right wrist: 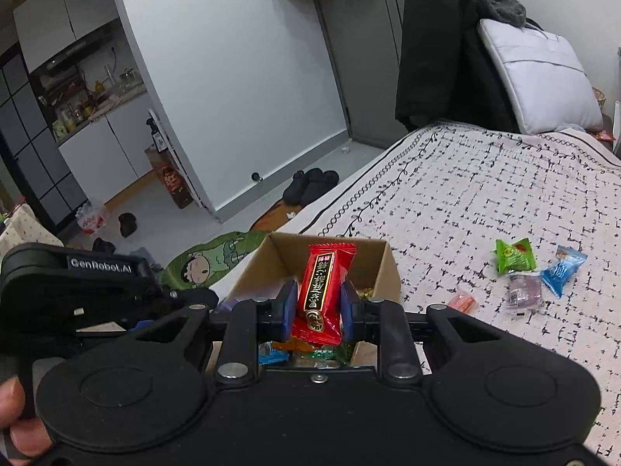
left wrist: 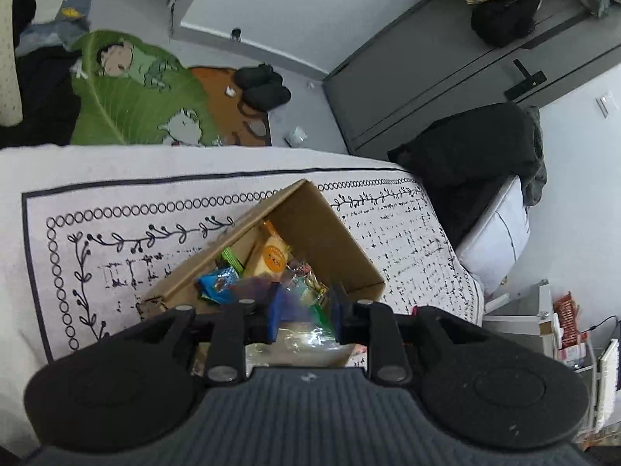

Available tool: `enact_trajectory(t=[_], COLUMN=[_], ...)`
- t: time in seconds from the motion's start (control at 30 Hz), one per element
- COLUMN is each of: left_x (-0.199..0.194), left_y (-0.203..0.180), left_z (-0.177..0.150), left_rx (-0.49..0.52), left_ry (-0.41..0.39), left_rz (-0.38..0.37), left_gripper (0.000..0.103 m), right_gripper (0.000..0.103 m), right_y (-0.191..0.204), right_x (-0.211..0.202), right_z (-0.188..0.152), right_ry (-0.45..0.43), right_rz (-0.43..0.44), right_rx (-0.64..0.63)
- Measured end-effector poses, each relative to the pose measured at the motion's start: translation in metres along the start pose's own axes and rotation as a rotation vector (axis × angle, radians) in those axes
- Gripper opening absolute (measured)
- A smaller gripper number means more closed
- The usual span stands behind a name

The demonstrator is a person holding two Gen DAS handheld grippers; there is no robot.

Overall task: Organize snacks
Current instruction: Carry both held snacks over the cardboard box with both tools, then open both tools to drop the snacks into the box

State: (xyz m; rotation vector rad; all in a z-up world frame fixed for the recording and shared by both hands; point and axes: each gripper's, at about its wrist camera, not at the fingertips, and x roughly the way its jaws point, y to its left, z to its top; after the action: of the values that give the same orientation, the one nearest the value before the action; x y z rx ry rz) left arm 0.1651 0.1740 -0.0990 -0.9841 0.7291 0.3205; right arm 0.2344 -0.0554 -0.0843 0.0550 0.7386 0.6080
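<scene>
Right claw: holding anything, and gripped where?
Right claw is shut on a red foil snack packet with gold lettering, pinched across its lower half, over the open cardboard box.

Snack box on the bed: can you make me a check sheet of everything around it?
Surface: patterned bed cover; the box sits near its edge.
Job's things: cardboard box partly filled with wrapped snacks; red snack pack above it; green pack, blue pack and two smaller packs loose on the cover.
Clutter: clothes on the floor.
Grippers: right gripper jaws shut on the red snack pack; left gripper over the box, blurred wrapper between its jaws, grip unclear.
Cables: thin black cable, far right of the left view.
Surroundings: black slippers, green cartoon mat, dark jacket beside the bed.
</scene>
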Motion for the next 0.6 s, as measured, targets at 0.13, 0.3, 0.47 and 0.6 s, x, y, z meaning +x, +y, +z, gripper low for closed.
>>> enact_trajectory(t=[0.13,0.3,0.47,0.6], left_x=[0.002,0.006,0.009,0.013], left_y=[0.006,0.008,0.001,-0.008], left_z=[0.005,0.007,0.004,-0.001], left_rx=[-0.035,-0.048,-0.025,0.019], left_ry=[0.015,0.021,0.037,0.049], left_rz=[-0.003,0.017,0.020,0.035], left_gripper=[0.035,0.042,0.051,0.057], right_gripper=[0.024,0.025,0.045,0.054], right_y=[0.001,0.001,0.003,-0.009], right_x=[0.005,0.015,0.018,0.011], right_z=[-0.002,-0.005,-0.007,-0.007], right_ry=[0.015,0.048,0.075,0.062], right_rz=[0.013,0.037,0.071,0.064], right_rx=[0.003,0.036,0.027,0.036])
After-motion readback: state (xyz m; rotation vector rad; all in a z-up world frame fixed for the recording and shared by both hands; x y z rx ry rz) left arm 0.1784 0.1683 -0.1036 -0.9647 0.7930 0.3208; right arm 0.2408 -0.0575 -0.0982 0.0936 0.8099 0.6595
